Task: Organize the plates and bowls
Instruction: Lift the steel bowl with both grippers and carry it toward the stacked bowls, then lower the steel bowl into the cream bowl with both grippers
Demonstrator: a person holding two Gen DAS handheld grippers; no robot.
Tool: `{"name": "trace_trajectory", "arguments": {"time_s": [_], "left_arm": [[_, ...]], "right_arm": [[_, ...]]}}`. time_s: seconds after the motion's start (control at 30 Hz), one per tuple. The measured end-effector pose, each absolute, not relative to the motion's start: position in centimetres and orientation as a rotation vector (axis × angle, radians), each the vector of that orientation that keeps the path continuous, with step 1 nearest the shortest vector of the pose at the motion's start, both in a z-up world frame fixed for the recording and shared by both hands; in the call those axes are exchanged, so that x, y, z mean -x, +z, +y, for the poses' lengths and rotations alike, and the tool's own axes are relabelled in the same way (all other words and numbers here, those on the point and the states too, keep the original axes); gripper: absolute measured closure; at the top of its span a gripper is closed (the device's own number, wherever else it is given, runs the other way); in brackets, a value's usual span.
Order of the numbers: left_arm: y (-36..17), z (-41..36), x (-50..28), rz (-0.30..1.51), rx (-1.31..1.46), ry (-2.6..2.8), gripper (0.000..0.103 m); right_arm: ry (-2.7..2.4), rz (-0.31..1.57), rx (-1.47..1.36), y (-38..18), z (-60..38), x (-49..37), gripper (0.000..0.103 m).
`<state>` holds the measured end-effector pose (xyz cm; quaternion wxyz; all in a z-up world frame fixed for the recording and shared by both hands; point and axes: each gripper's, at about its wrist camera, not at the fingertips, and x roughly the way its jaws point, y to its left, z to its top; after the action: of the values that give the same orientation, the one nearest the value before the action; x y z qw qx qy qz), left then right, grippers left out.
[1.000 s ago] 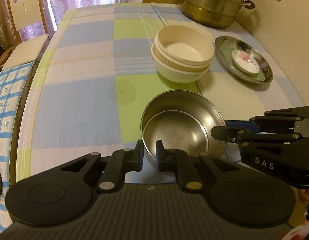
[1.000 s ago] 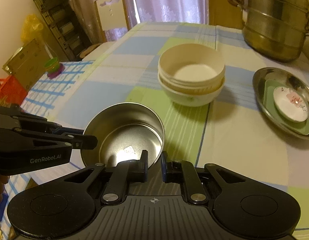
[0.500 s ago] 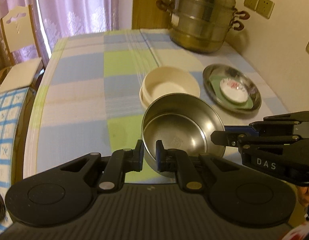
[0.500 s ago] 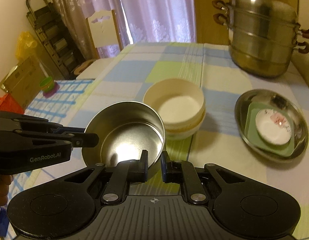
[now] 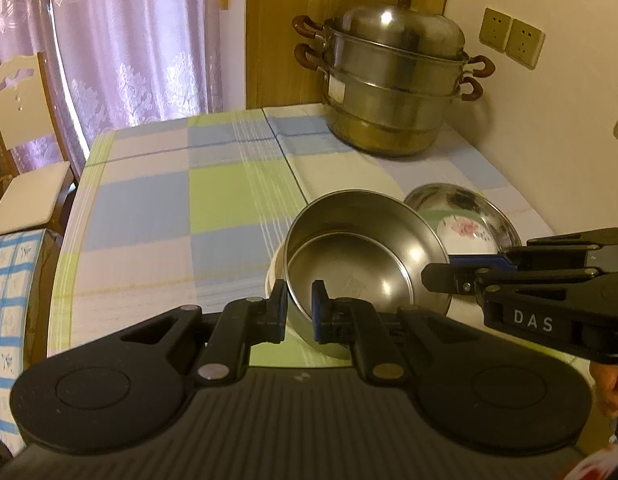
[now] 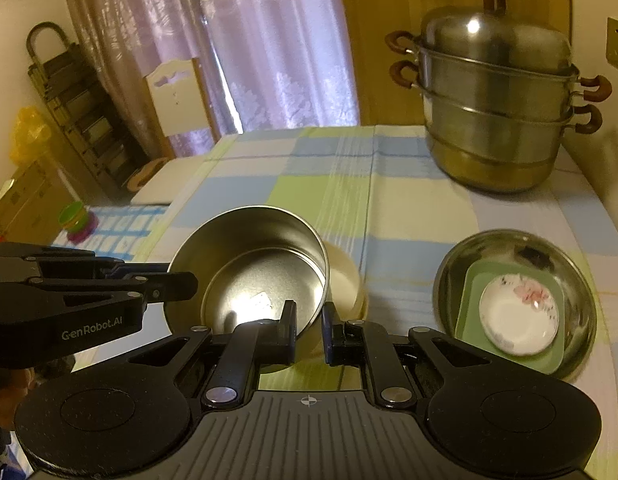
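A steel bowl (image 5: 365, 268) (image 6: 249, 272) hangs in the air, gripped at its rim from two sides. My left gripper (image 5: 299, 308) (image 6: 191, 282) is shut on the near-left rim, and my right gripper (image 6: 309, 324) (image 5: 429, 280) is shut on the near-right rim. Directly below and behind the steel bowl sits a stack of cream bowls (image 6: 345, 276) (image 5: 273, 280), mostly hidden by it. To the right lies a steel plate (image 6: 449, 280) (image 5: 489, 208) holding a green tray (image 6: 473, 320) and a white flowered dish (image 6: 517, 312) (image 5: 465, 232).
A tall steel steamer pot (image 5: 393, 92) (image 6: 493, 112) stands at the far right corner of the checked tablecloth (image 5: 169, 208), close to the wall. A cream chair (image 5: 17, 120) and curtains are beyond the table's left edge. A black rack (image 6: 81, 112) stands farther left.
Both grippers have lifted the steel bowl off the table and carried it forward. It now hangs over the cream bowls, which it largely covers.
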<state>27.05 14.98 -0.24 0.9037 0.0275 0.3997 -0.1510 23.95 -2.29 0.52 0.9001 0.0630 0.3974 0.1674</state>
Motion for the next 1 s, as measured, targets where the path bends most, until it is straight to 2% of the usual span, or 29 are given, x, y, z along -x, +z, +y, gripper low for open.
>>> {"name": "trace_trajectory", "arguments": {"time_s": [0.37, 1.0], "left_arm": [[-1.8, 14.4, -30.8, 0.871, -0.046, -0.310, 0.092], [-4.2, 14.7, -32.3, 0.957, -0.019, -0.310, 0.092]], "right_arm": [[0.334, 0.875, -0.171, -0.8, -3.5, -28.2, 0.090], [0.329, 0.959, -0.218, -3.0, -3.7, -29.7, 0.090]]}}
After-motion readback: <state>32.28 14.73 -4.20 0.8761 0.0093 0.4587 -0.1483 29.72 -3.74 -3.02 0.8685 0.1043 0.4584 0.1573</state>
